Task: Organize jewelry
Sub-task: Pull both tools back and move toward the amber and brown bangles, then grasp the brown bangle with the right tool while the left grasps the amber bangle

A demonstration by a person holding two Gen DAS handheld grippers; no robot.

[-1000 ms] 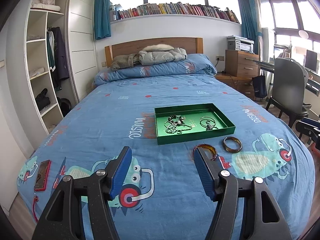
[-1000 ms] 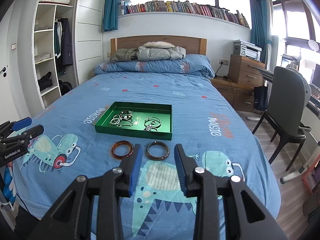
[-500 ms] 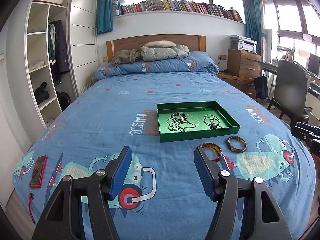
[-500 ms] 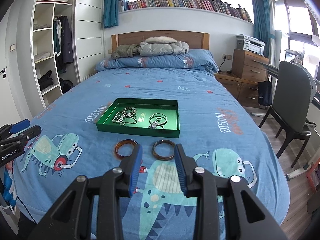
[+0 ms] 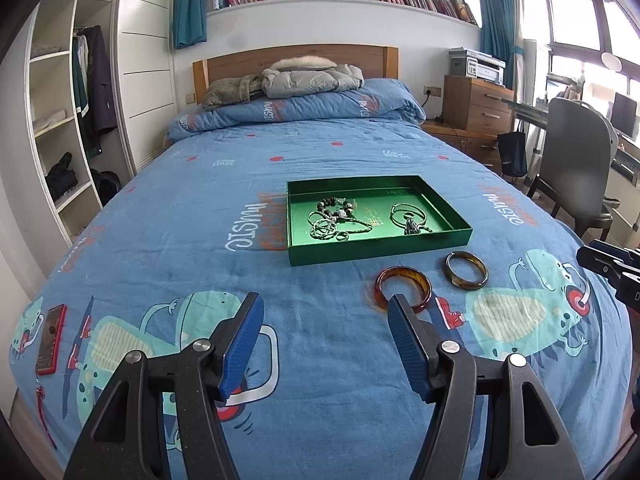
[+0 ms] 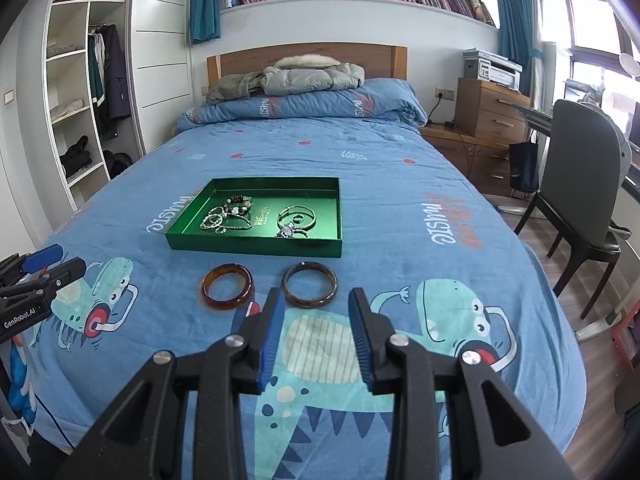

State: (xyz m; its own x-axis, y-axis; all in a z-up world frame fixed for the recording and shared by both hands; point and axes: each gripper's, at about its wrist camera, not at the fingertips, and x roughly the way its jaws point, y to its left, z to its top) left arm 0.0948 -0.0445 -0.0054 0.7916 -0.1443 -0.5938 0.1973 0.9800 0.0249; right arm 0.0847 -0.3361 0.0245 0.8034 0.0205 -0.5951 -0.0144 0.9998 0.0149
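Two bangles lay on the blue bed cover just in front of a green tray [image 6: 256,249] — an amber bangle [image 6: 227,286] on the left and a darker brown bangle [image 6: 310,284] on the right, close to each other but not touching. The tray already held a tangle of beads and chains [image 6: 228,216] on its left side and thin silver rings [image 6: 296,222] on its right side. The right gripper [image 6: 316,316] hovered above the cover with its jaws apart and empty, and the brown bangle was seen just beyond its tips. The left gripper [image 5: 324,322] was also spread wide and held nothing; the amber bangle [image 5: 403,289] lay at its right fingertip. The step seemed to be the approach, with no bangle grasped yet. The next move probably called for lowering one gripper over a bangle's rim, closing on it gently — the soft cover could give way — and carrying it into the tray.
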